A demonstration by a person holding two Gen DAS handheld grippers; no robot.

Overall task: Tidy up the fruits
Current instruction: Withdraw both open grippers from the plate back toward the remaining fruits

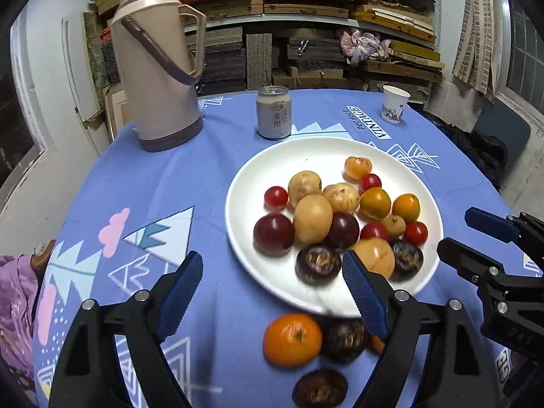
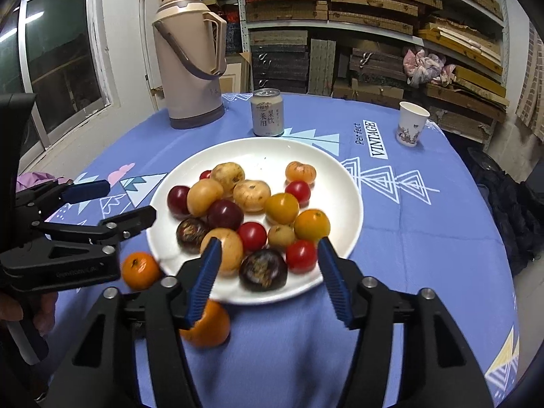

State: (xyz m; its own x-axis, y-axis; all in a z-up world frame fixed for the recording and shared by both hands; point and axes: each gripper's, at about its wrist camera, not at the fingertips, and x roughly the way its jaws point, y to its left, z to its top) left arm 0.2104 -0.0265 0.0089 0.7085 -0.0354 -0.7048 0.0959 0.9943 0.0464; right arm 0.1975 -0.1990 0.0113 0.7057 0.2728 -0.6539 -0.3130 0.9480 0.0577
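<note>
Blue patterned tablecloth (image 2: 425, 238) covers the table before shelves (image 2: 374, 27) of boxes.

Even, fairly bright indoor light from overhead; colours slightly cool. Shadows soft and short under the round white ceramic plate (image 1: 258, 255) on the blue patterned counter (image 1: 142, 183). Strong fisheye bending and dark vignette at the corners, both views. Motion blur on the orange tangerine (image 2: 208, 326) and the near plate rim; shelves behind are reasonably sharp.
</note>
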